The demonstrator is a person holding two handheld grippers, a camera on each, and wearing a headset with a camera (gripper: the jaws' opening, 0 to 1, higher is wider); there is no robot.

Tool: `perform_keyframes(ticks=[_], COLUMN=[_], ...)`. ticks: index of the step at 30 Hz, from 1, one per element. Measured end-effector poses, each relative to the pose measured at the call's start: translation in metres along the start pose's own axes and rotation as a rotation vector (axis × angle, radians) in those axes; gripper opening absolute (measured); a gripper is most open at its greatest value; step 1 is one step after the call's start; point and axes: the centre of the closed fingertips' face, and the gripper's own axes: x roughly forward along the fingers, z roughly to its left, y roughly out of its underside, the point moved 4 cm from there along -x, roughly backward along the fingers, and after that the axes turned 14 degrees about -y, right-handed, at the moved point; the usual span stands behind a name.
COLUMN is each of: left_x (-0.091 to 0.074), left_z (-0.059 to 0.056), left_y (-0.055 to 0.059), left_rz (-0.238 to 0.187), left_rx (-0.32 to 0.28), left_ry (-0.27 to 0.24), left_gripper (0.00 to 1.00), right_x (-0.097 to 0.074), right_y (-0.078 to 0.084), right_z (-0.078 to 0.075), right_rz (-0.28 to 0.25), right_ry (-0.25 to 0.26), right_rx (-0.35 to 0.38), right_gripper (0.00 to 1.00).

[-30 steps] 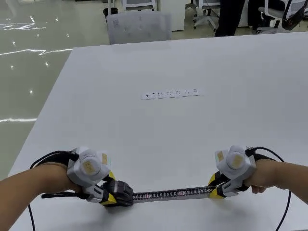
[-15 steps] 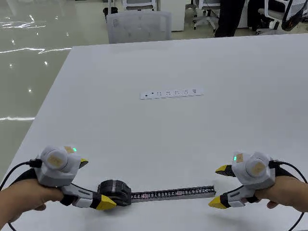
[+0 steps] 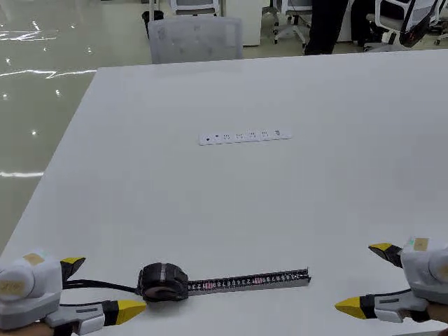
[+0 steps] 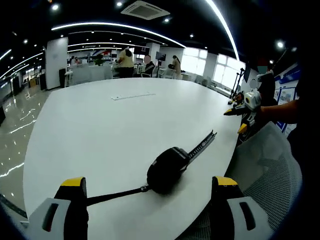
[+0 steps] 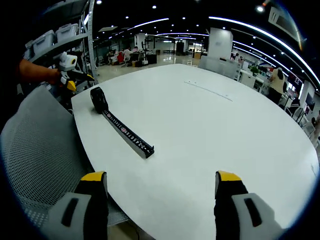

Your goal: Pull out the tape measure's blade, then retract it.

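The tape measure (image 3: pixel 164 281) is seen lying on the white table (image 3: pixel 280 196) near its front edge, low and left of centre in the head view. Its dark round case rests on its side. The blade (image 3: pixel 248 281) is drawn out and lies flat on the tabletop, running rightward from the case to a hooked end at lower centre. A thin black strap (image 3: pixel 98 285) trails from the case toward the lower left.

The left gripper (image 3: pixel 103 285) is held at the lower left corner, just beside the case but apart from it. Its yellow-tipped jaws are spread wide and nothing is held between them. In the left gripper view the case is framed between the two jaws without being touched.

The right gripper (image 3: pixel 362 276) is held at the lower right, well apart from the blade's end, with its jaws likewise spread and empty.

A white power strip (image 3: pixel 243 136) is set into the table at mid-frame. A grey chair (image 3: pixel 196 38) is placed at the far edge, upper left of centre. A mesh seat (image 5: pixel 45 165) is seen at lower left in the right gripper view.
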Motion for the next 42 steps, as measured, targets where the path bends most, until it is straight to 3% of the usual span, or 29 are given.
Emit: perform_keyframes(ticks=[4, 8, 15, 20, 27, 30, 34, 38, 39, 42], left_x=[-0.008, -0.017, -0.027, -0.029, -0.028, -0.025, -0.026, -0.026, -0.027, -0.028], left_z=[0.002, 0.001, 0.004, 0.007, 0.01, 0.012, 0.013, 0.013, 0.013, 0.011], left_y=[0.007, 0.015, 0.006, 0.001, 0.003, 0.008, 0.007, 0.001, 0.002, 0.003], left_rz=[0.001, 0.012, -0.012, -0.018, -0.035, -0.028, -0.043, -0.077, -0.075, -0.062], left_rx=[0.034, -0.004, -0.003, 0.005, -0.01, -0.012, -0.006, -0.01, -0.033, -0.028], left_ry=[-0.017, -0.019, -0.03, -0.027, 0.006, 0.016, 0.014, -0.011, -0.021, -0.04], left_gripper=[1.0, 1.0, 1.0, 1.0, 1.0, 1.0, 1.0, 1.0, 1.0, 1.0], right_x=[-0.007, -0.015, -0.029, -0.033, -0.039, -0.04, -0.036, -0.027, -0.027, -0.024], right_y=[0.006, 0.01, 0.01, 0.001, -0.012, -0.013, -0.015, -0.016, -0.013, -0.01], right_z=[0.008, 0.013, 0.012, 0.018, 0.03, 0.027, 0.022, 0.02, 0.019, 0.02], right_rz=[-0.01, -0.009, -0.007, -0.009, -0.008, 0.004, -0.002, -0.038, -0.037, -0.044], right_ry=[0.012, 0.023, 0.027, 0.032, 0.06, 0.077, 0.076, 0.055, 0.056, 0.045], right_rx=[0.009, -0.001, 0.008, 0.025, 0.03, 0.022, 0.019, 0.011, 0.029, 0.024], right_gripper=[0.9, 0.91, 0.92, 0.94, 0.96, 0.96, 0.96, 0.95, 0.95, 0.95])
